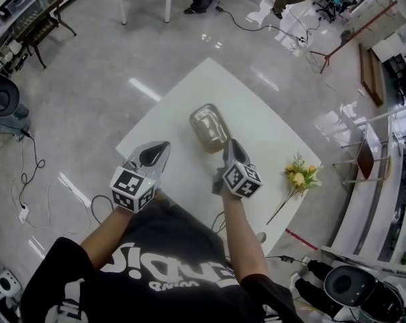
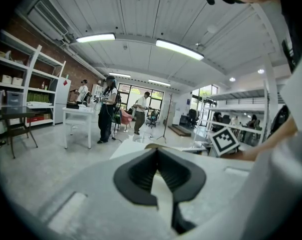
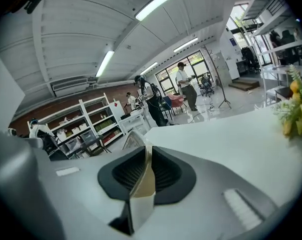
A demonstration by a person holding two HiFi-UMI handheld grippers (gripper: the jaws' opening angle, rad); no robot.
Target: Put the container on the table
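Right gripper [image 3: 145, 153]: fingers clamped on a thin tan wall, the near rim of the container [image 1: 209, 127]; the grip looks meant to steady it as it sits mid-worktop [image 1: 189, 89]. Left gripper [image 2: 158, 153]: fingers pressed together, empty, parked at the near-left edge, probably out of the way. Container is translucent, tan-tinted, glossy, a rounded oblong. Flower sprig [image 1: 299, 176] lies well apart, right.

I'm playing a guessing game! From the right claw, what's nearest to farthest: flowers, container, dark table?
1. The container, pinched in the right claw.
2. The flowers, off to its right.
3. The dark table, far upper left on the floor.
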